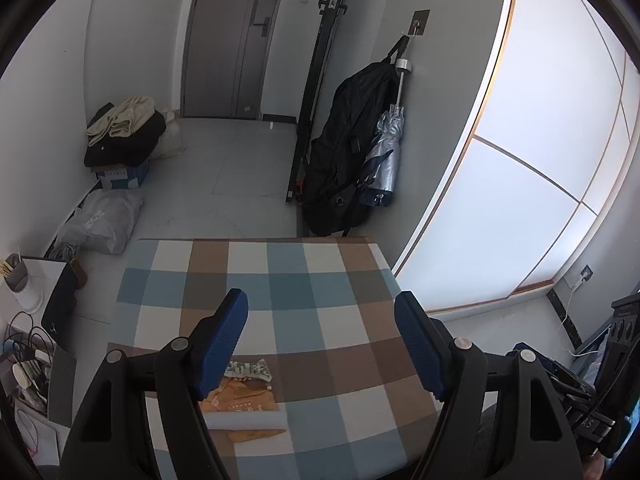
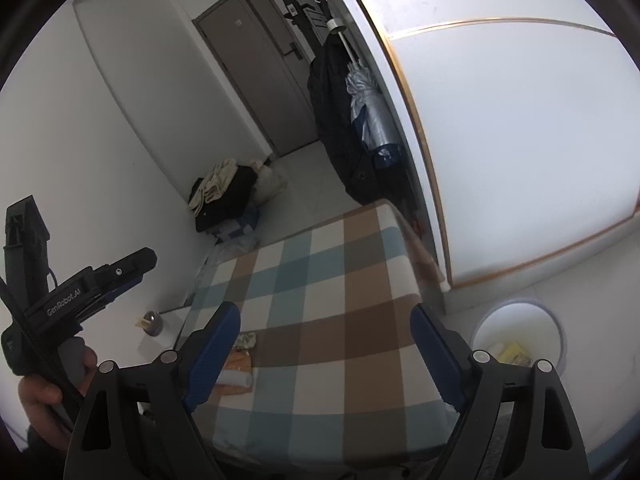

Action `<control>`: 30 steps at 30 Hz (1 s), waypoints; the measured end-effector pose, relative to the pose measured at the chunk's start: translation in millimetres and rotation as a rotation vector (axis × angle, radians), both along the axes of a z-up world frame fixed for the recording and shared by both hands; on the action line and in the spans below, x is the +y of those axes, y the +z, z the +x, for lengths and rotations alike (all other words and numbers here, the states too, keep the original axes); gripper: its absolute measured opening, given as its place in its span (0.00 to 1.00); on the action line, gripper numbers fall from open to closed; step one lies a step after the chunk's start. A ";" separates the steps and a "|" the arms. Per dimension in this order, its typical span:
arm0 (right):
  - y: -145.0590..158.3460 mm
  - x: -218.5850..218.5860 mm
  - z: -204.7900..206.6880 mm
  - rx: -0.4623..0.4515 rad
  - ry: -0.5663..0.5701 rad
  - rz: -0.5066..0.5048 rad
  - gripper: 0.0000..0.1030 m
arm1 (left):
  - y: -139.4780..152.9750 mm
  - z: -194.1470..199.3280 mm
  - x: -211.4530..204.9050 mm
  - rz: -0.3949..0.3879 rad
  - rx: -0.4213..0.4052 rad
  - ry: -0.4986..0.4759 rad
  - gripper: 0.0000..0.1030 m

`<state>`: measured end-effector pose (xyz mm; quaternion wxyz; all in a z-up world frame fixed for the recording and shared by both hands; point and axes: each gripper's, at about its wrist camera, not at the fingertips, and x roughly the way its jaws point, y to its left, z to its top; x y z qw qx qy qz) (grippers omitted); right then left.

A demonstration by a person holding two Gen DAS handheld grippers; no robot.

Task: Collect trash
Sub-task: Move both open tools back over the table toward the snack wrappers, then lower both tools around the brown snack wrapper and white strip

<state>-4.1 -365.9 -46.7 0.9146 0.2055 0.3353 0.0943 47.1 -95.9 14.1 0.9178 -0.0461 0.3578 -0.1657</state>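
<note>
The trash lies in a small heap near the left edge of the bench (image 1: 320, 280), which wears a checked cloth of blue, brown and white squares. From largest to smallest, the heap holds an orange wrapper (image 1: 236, 402) spread flat, a pale paper roll (image 1: 248, 421) lying across it, and a crumpled printed wrapper (image 1: 250, 370) just beyond, touching the orange one. In the right wrist view the same three pieces show small beside the left blue pad: the orange wrapper (image 2: 236, 364), the paper roll (image 2: 236, 380) and the printed wrapper (image 2: 245, 340).

On the floor to the right of the bench stands a round white bin (image 2: 520, 344) with a yellow scrap (image 2: 514, 354) inside it.

The left hand-held gripper (image 1: 322, 344) hangs over the near part of the bench with its blue pads wide apart and nothing between them; the heap sits low beside its left pad. It also shows from the side in the right wrist view, gripped by a hand (image 2: 48, 384). The right hand-held gripper (image 2: 326, 356) likewise has its pads set far apart over the cloth, holding nothing.

Beyond the bench, a black bag (image 1: 348, 148) and a folded silver umbrella (image 1: 386, 152) hang on the wall, and a pile of clothes (image 1: 124, 132) rests on a box (image 1: 122, 176) near the grey door (image 1: 236, 40).
</note>
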 end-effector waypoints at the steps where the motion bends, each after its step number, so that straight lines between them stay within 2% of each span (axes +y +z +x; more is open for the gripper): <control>1: -3.0 5.2 1.6 0.011 0.005 0.003 0.85 | -5.8 3.0 8.1 -0.004 0.012 0.007 0.71; 7: -21.9 43.2 16.0 0.062 0.036 -0.036 0.85 | -32.5 11.4 51.1 -0.019 0.060 0.056 0.71; 9: -28.2 55.3 21.2 0.083 0.048 -0.051 0.85 | -39.6 14.5 64.7 0.015 0.095 0.090 0.71; 12: -41.5 73.8 32.6 0.155 0.062 -0.081 0.85 | -48.1 16.5 83.5 0.023 0.146 0.106 0.71; 17: -61.7 102.2 49.6 0.223 0.096 -0.081 0.85 | -52.7 19.2 110.9 0.010 0.170 0.154 0.71; 23: -75.5 140.0 71.4 0.266 0.164 -0.124 0.85 | -59.2 23.9 135.4 -0.065 0.225 0.185 0.71; 30: -91.6 179.6 100.1 0.308 0.249 -0.161 0.84 | -65.1 27.4 155.8 -0.106 0.246 0.238 0.71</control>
